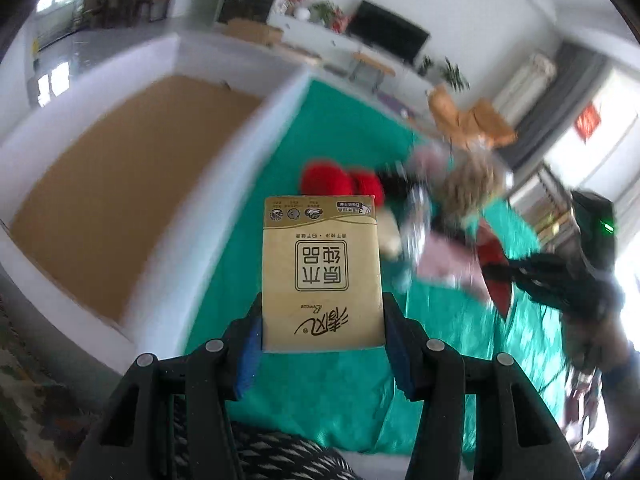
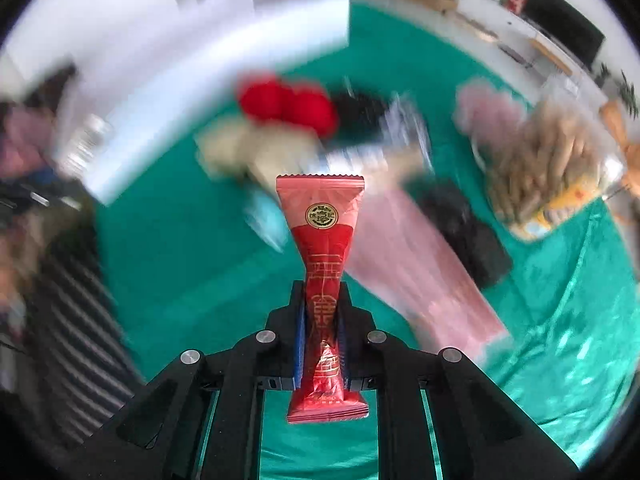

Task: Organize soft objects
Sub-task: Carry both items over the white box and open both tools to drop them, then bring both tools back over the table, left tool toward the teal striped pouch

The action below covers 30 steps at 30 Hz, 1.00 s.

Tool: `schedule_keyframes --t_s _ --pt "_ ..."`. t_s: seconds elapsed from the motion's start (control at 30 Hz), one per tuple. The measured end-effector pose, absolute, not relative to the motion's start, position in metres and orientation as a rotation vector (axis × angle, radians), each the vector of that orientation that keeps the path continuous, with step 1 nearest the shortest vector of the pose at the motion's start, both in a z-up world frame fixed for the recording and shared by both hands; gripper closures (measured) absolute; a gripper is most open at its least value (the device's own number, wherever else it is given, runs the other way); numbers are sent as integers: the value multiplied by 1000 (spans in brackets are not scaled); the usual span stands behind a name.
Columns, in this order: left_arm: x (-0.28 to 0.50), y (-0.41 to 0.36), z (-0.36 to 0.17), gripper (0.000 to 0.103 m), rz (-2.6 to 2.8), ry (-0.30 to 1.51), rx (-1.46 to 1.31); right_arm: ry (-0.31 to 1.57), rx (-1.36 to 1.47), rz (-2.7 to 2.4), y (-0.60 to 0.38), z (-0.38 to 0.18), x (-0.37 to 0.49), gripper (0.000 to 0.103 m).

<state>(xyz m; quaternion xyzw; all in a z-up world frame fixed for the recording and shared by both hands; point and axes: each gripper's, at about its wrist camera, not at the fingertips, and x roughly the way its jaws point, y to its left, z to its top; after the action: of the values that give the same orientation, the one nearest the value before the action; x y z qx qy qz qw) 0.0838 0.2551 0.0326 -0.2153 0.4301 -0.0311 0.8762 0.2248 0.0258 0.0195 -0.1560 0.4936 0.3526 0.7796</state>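
My left gripper (image 1: 322,312) is shut on a tan tissue pack (image 1: 320,272) with printed characters, held above the green cloth (image 1: 340,392). Its blue pads (image 1: 250,344) press the pack's two sides. In the right wrist view my right gripper (image 2: 322,304) is shut on a red snack packet (image 2: 322,264), squeezed thin at its middle between the blue pads (image 2: 300,344). Blurred on the cloth beyond lie a red plush item (image 2: 286,106), a pink cloth (image 2: 416,276), black pieces (image 2: 468,236) and a bag of brown sticks (image 2: 548,164). The right gripper (image 1: 508,270), dark and blurred, shows at the right of the left wrist view.
A white box with a brown cardboard floor (image 1: 120,200) stands left of the green cloth. A striped sleeve (image 2: 76,328) shows at the left of the right wrist view. A white cabinet with a dark screen (image 1: 384,36) and plants stands across the room.
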Motion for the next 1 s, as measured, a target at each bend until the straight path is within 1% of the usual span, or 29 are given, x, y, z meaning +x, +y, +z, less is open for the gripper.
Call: schedule_keyframes --t_s 0.1,0.17,0.3,0.33,0.37,0.4,0.43,0.47,0.5,0.6,0.7,0.8,0.9,1.0 --pt "93 304 62 50 46 846 -453 1007 -154 863 73 63 229 89" --pt "98 330 72 50 106 831 -454 985 -38 946 117 85 233 88" --pt "105 384 81 50 283 815 -438 969 94 1064 211 105 246 88" --pt "106 394 80 49 318 817 -427 978 128 1081 229 101 247 85" --pt "107 399 77 47 349 821 -418 987 149 1085 241 98 249 83" --pt "109 410 73 39 393 831 -410 1004 155 1080 259 91 251 58" --pt "109 417 70 32 416 841 -405 1020 142 1061 267 83 250 21" --pt "110 416 64 16 433 848 -399 1017 128 1034 270 78 251 21" --pt "110 418 62 11 453 843 -391 1007 112 1016 272 74 250 21" --pt "102 418 56 11 483 824 -370 969 98 970 252 68 248 22" --pt "93 395 57 11 432 793 -366 902 77 906 204 64 239 22" --pt "86 338 65 11 314 780 -307 847 15 797 149 48 227 22" --pt "92 288 65 11 172 802 -274 849 -31 643 82 8 210 22" --pt "99 221 43 11 1 869 -246 859 -48 496 19 -27 195 22"
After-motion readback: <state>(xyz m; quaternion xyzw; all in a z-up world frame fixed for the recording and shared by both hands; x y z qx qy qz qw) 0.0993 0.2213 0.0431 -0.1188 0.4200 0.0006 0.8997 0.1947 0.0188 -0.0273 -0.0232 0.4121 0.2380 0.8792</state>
